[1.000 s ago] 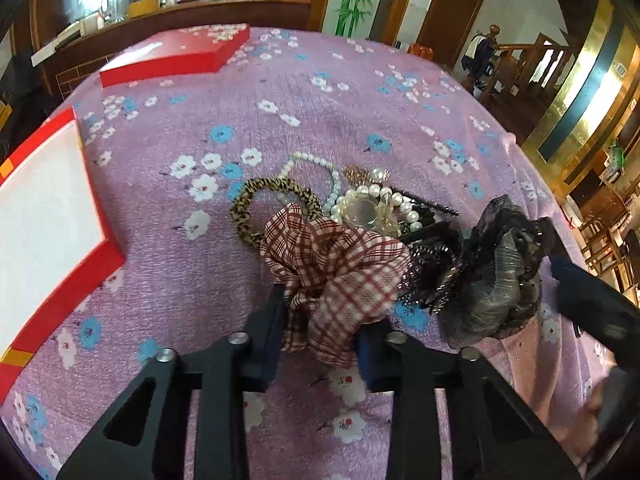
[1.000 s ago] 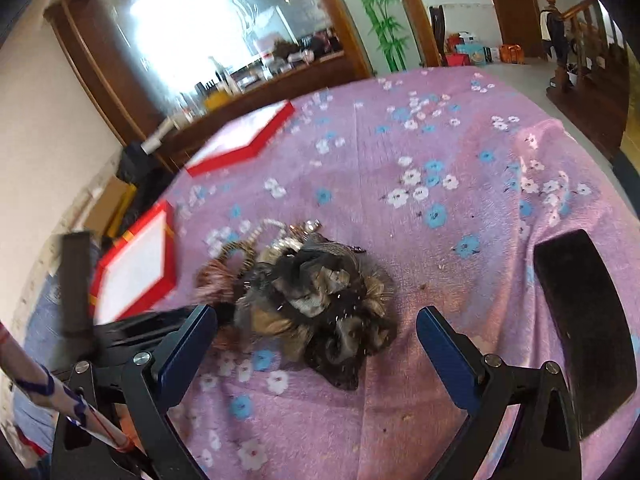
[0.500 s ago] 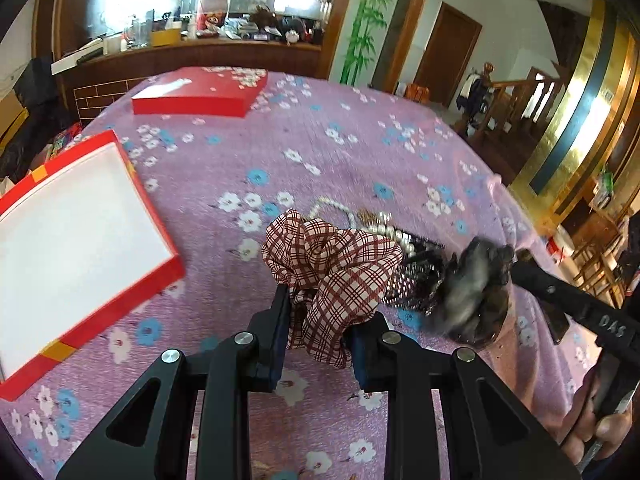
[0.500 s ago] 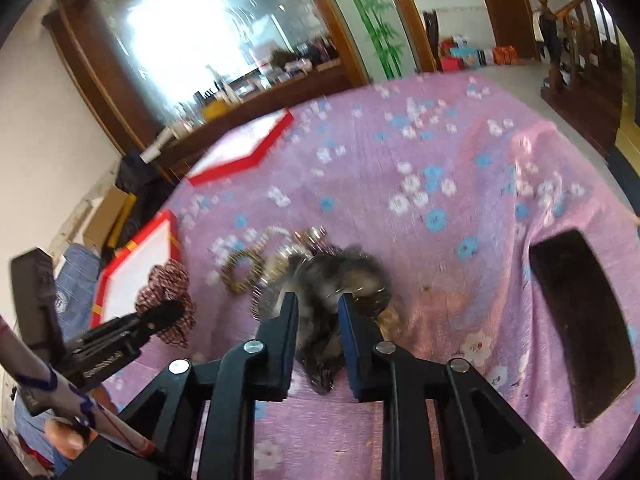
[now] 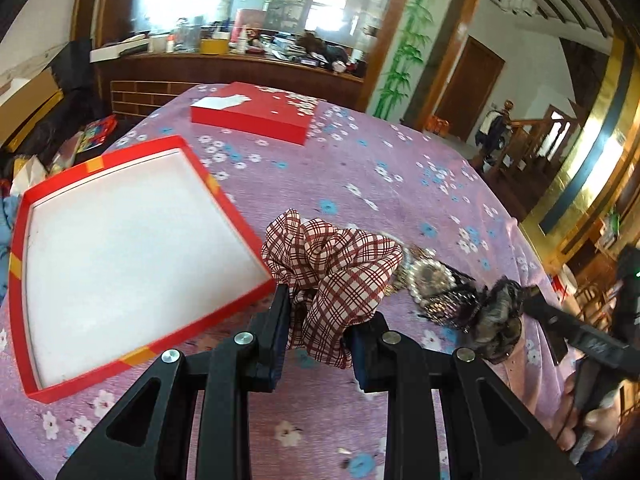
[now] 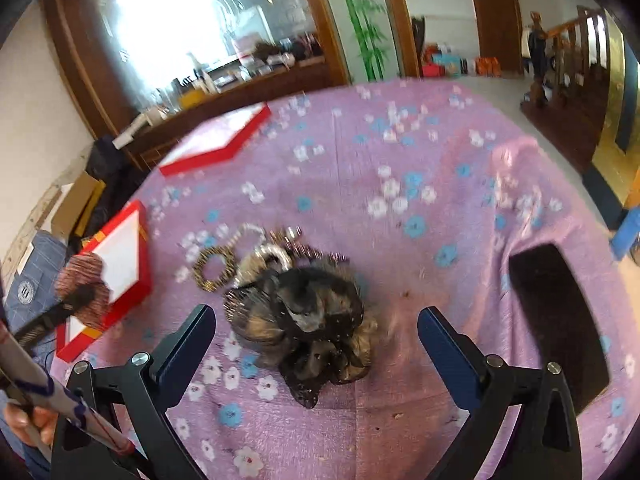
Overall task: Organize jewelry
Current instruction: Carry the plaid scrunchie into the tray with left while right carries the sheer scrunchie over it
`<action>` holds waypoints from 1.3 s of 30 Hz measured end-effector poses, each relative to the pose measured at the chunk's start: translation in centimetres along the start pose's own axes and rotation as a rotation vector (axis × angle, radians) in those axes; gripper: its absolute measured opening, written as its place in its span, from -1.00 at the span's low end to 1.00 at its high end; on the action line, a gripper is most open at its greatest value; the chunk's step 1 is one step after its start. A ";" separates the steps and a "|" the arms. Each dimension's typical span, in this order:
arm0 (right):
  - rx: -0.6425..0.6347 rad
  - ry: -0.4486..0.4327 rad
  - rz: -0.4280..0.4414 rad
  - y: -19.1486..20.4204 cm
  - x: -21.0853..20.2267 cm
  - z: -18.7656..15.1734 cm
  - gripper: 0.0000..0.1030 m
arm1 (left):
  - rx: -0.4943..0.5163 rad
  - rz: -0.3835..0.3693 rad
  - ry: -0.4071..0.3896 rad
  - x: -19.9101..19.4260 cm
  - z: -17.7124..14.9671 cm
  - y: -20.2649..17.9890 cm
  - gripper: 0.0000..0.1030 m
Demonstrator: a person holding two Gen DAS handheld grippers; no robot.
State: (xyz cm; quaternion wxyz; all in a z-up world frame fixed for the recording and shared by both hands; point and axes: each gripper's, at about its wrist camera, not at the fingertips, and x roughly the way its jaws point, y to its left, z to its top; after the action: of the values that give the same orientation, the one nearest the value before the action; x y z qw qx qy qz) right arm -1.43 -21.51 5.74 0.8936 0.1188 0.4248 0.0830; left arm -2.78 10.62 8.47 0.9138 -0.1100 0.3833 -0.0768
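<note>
My left gripper (image 5: 320,320) is shut on a red-and-white plaid scrunchie (image 5: 336,264), held above the cloth beside the near corner of the open red box (image 5: 224,196) with its white inside. In the right wrist view the same scrunchie (image 6: 82,280) hangs over that box (image 6: 140,248). My right gripper (image 6: 316,316) is low over the jewelry pile, and its jaws are opening wide. A dark gauzy scrunchie (image 6: 308,320) lies on the cloth between them, untouched by either pad. Behind it lie a leopard-print ring (image 6: 214,270) and a pearl strand (image 6: 250,232).
The table wears a purple flowered cloth (image 6: 400,160). The red box lid (image 5: 256,112) lies at the far side. A flat black object (image 6: 556,320) rests on the cloth at the right. A pearl-rimmed brooch (image 5: 430,276) sits in the pile. A cluttered wooden counter stands behind the table.
My left gripper has lifted the plaid scrunchie off the pile and carried it left toward the open box. My right gripper closed around the dark scrunchie, then opened wide again.
</note>
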 end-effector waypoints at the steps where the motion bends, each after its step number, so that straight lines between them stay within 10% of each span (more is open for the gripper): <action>1: 0.006 0.023 0.003 -0.1 1.0 -0.1 1.00 | -0.009 0.001 -0.006 -0.2 0.1 0.3 -0.51; 3: 0.001 0.038 -0.010 -0.2 2.4 -0.3 0.63 | -0.029 0.001 -0.016 -0.6 0.2 1.2 -0.51; 5: 0.017 0.097 0.000 -0.5 4.1 -0.6 -0.36 | -0.038 0.007 -0.025 -1.1 0.2 1.9 -0.51; 8: 0.032 0.114 0.006 -0.9 4.2 -0.9 -0.57 | -0.053 0.022 -0.042 -2.1 0.3 3.4 -0.51; 20: -0.124 -0.042 0.133 7.3 -4.0 3.9 -0.58 | -0.162 0.129 -0.096 -4.9 2.3 12.2 -0.51; 33: -0.331 0.129 0.317 27.4 7.7 5.5 -0.55 | -0.247 0.390 -0.086 -0.5 4.8 17.9 -0.50; 39: -0.282 0.105 0.265 26.7 8.9 6.2 -0.55 | -0.153 0.247 0.083 5.6 6.1 15.1 -0.51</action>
State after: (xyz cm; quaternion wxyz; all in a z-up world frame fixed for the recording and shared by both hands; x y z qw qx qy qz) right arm 7.69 5.45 10.46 0.8592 0.0430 0.4357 0.2648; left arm 6.39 24.75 4.88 0.8886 -0.1282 0.4361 0.0613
